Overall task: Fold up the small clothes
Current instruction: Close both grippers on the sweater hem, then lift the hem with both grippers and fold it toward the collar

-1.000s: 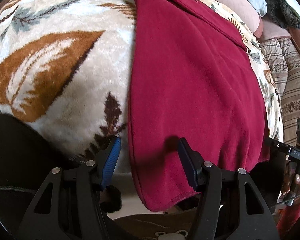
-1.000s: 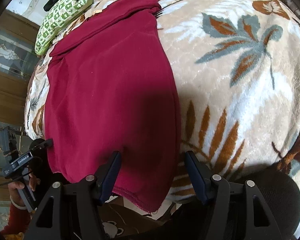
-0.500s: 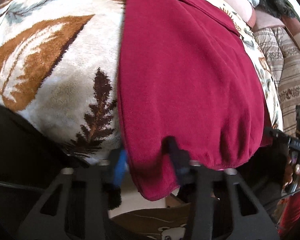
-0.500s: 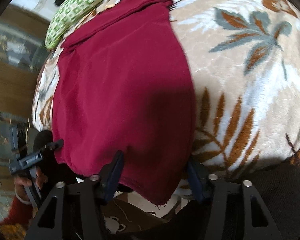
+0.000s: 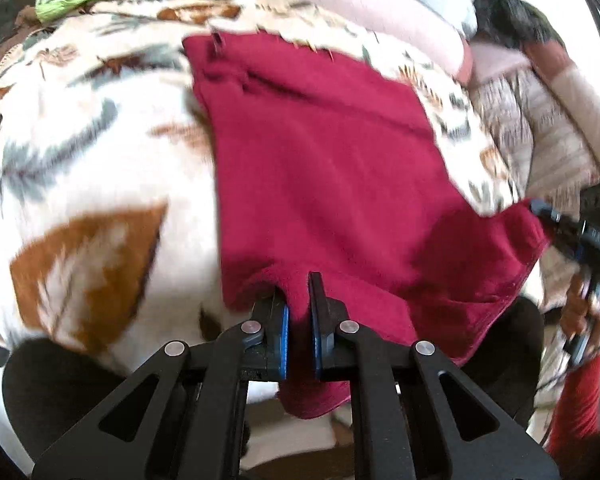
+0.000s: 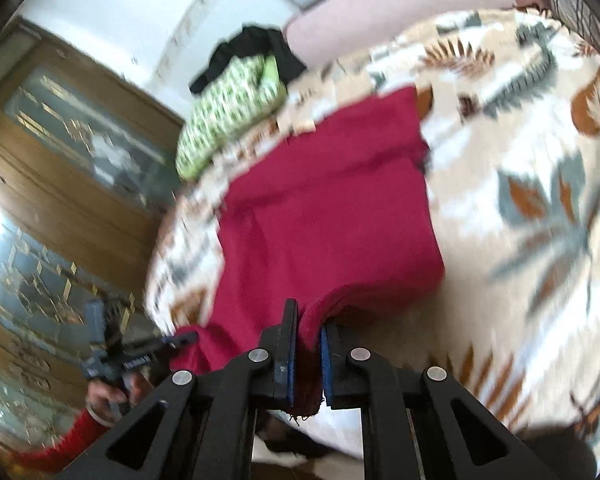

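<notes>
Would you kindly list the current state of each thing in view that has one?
Red garment: mostly flat on the leaf-print blanket, near edge lifted.
Left claw: shut on the garment's near corner.
Right claw: shut on the other near corner.
Green patterned cloth: bunched at the far edge.

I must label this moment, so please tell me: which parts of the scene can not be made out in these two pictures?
- Red garment: type unclear, motion blur, both views.
- Its near hem: hidden between left claw and right claw pads.
- Black cloth behind green patterned cloth: partly covered, right view.
- Leaf blanket: cut by fisheye rim.
</notes>
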